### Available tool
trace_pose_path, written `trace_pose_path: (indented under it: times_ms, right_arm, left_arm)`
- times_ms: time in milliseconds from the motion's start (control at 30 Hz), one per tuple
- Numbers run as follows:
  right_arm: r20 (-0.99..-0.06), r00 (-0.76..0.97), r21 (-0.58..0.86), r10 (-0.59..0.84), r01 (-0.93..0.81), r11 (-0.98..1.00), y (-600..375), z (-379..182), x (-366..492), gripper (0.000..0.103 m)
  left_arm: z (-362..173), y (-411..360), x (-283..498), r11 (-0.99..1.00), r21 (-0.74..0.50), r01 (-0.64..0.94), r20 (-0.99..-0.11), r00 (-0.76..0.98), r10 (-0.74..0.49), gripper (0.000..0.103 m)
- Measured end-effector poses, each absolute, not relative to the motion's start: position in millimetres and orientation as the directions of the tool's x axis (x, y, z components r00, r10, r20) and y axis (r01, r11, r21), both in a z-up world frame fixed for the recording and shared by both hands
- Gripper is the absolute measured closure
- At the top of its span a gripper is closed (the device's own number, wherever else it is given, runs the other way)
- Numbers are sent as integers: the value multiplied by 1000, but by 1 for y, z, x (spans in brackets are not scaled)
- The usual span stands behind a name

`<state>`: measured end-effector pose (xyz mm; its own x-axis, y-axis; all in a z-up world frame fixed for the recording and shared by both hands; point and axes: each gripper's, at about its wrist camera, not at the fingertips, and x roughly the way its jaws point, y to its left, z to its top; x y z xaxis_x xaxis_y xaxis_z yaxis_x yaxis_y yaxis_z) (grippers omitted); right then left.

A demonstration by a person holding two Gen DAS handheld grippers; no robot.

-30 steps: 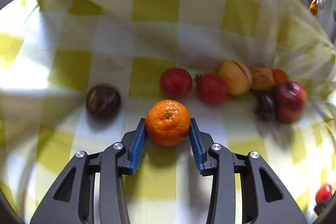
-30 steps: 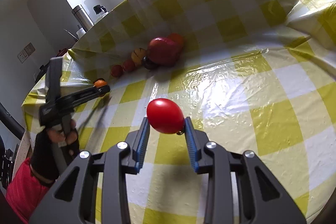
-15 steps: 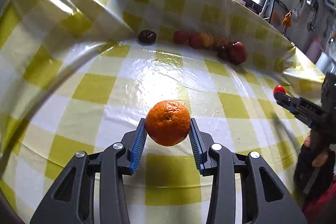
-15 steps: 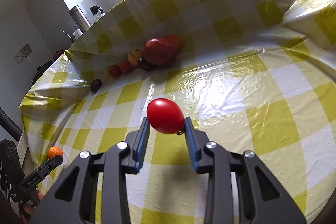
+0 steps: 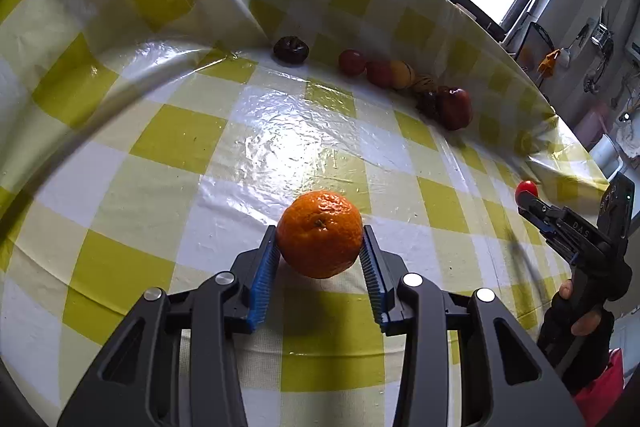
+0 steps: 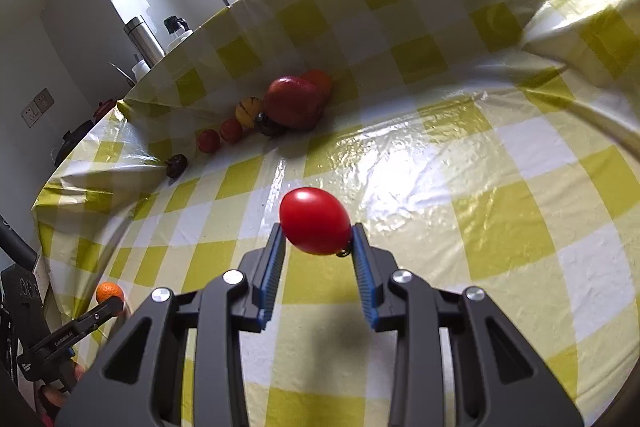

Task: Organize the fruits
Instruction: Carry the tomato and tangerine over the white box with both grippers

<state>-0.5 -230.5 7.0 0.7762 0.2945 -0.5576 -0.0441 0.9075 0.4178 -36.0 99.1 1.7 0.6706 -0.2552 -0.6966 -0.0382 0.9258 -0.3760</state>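
Orange fruit [image 6: 318, 79] half hidden (behind apple [image 6: 294, 103])

A dimpled orange [image 5: 319, 234] and glossy red tomato [image 6: 314, 220] sit clamped (each held aloft), other fruits [image 5: 400, 83] lining the far fold.

Each gripper is built of matte black plastic links with triangular cut-outs, and four round silver screw heads are set across the joints. The left gripper [image 5: 320, 255] is fitted with blue ribbed pads [image 5: 264, 279] on the inner faces of its fingers; the same blue ribbed pads [image 6: 271, 273] are seen on the right gripper [image 6: 316, 251]. From the left wrist view, the right gripper [image 5: 532, 205] is shown side-on as a black pistol-shaped body with pale embossed lettering and a small green light near its top. A black fingerless glove [image 5: 576, 331] is worn on the hand gripping it, and a red sleeve [image 5: 604, 383] is seen below.
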Motion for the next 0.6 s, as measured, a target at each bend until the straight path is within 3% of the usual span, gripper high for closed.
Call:
trace_pose_path:
  times_ms: [300,600]
  right_arm:
    - [-516,821,295,245,-98,950,-206,32,-129,69]
    - [-459,863,342,213,-49,938,-267,51,-210,69]
  left_arm:
    - [2,100,-36,924,-380,-43,-696,672,-255,65]
    - [6,100,-44,934,-348,-82,-693,693,-197,65]
